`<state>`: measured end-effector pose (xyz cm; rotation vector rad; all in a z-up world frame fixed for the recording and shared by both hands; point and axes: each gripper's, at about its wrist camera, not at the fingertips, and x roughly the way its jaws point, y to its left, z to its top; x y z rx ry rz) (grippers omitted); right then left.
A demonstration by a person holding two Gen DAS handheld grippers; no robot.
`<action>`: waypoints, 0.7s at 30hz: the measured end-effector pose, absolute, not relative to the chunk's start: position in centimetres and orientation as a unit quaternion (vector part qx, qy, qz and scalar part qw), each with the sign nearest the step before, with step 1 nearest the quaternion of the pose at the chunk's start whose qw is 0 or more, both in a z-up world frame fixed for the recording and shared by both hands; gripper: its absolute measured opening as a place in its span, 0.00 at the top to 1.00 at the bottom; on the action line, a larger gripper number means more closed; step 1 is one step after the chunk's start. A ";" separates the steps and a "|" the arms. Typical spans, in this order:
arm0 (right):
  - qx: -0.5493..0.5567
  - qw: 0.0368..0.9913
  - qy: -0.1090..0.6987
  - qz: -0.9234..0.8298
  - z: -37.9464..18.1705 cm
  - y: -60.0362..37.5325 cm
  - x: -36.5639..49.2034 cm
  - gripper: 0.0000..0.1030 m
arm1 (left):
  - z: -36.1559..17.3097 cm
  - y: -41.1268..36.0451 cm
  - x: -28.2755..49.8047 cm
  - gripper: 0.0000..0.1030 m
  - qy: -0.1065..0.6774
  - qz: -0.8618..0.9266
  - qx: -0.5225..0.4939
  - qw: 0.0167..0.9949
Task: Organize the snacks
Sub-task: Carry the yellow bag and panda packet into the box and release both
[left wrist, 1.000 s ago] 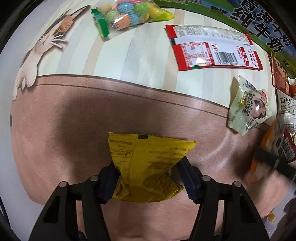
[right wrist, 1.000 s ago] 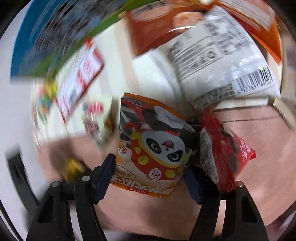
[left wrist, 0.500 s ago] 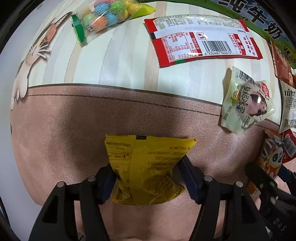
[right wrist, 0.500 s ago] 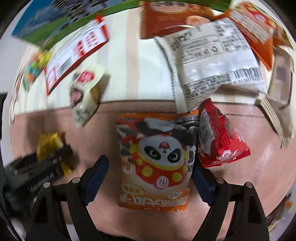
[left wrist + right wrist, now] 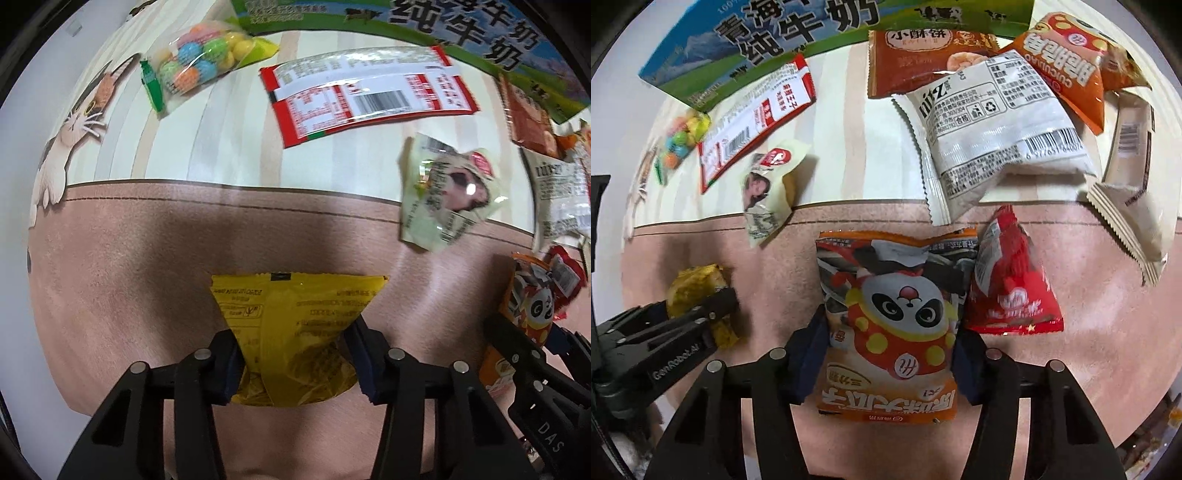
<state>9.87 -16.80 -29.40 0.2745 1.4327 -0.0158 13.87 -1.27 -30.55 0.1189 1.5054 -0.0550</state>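
My left gripper (image 5: pixel 295 354) points straight down and is shut on a yellow snack packet (image 5: pixel 295 317), pinching its lower half above the pink mat (image 5: pixel 129 277). In the right wrist view the same left gripper (image 5: pixel 713 306) and yellow packet (image 5: pixel 690 280) show at the left. My right gripper (image 5: pixel 890 350) has its jaws closing on an orange panda snack packet (image 5: pixel 897 295), with both pads pressing its sides. The left wrist view shows that panda packet (image 5: pixel 532 295) at the far right edge.
A red packet (image 5: pixel 1012 291) lies against the panda packet's right side. Behind it are a white packet (image 5: pixel 997 133), orange packets (image 5: pixel 1067 62) and a milk carton (image 5: pixel 775 37). A candy bag (image 5: pixel 199 59), a red-and-white packet (image 5: pixel 369 92) and a pale green packet (image 5: pixel 447 192) lie further left.
The right jaws spread wide around the panda packet, then narrowed onto it. The left gripper kept the yellow packet and shifted slightly; the right gripper now shows closer at its right edge.
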 end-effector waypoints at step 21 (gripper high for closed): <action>0.184 0.823 0.532 0.074 -11.0 -21.9 14.5 0.42 | -10.4 -4.3 23.6 0.59 0.591 -0.151 -0.040 0.791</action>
